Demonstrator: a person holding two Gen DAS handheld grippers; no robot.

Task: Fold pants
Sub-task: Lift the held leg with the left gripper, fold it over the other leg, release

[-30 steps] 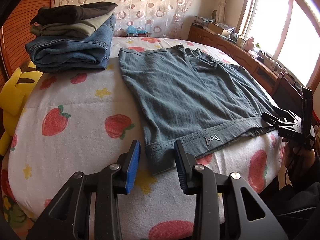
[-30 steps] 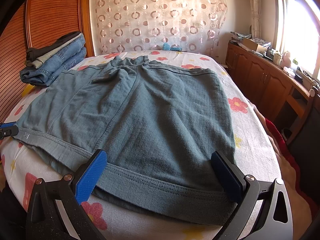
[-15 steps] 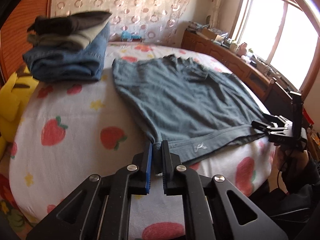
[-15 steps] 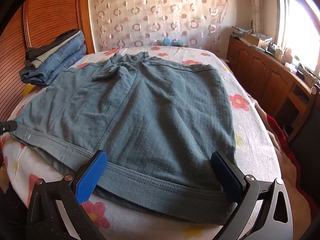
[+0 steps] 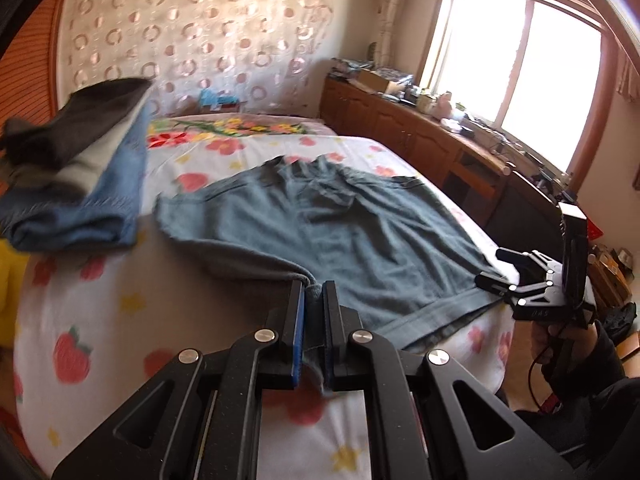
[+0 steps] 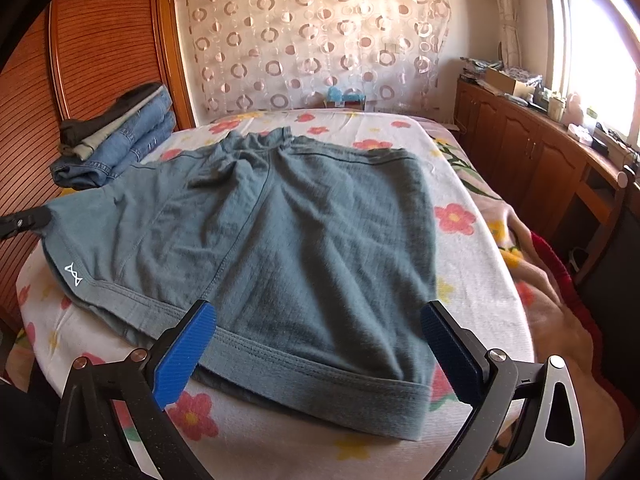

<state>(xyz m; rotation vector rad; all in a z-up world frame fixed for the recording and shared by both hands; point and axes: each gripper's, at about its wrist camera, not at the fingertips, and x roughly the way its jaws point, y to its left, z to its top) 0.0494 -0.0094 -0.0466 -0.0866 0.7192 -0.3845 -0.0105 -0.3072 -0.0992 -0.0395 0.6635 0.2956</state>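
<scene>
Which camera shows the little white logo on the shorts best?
The right wrist view: the white logo sits sharp on the shorts near the hem. In the left wrist view, that corner is bunched in the left gripper, hiding the logo.

So one pair of grey-green knit pants (image 6: 280,248) is being shown spread on the bed, with one small white logo (image 6: 74,275) stitched near its hem. One bed sheet printed with strawberries and flowers (image 5: 100,320) is being used under everything. One stack of folded clothes (image 6: 116,140) is being kept by the headboard, and three garments are being counted in it: blue denim at the bottom, something pale in the middle, something dark on top. Two black two-finger grippers are being seen, the left gripper (image 5: 313,292) and the right gripper (image 6: 316,344), each with two blue-padded fingers (image 6: 186,346). One yellow plush toy (image 5: 10,272) is being glimpsed at the edge.
</scene>
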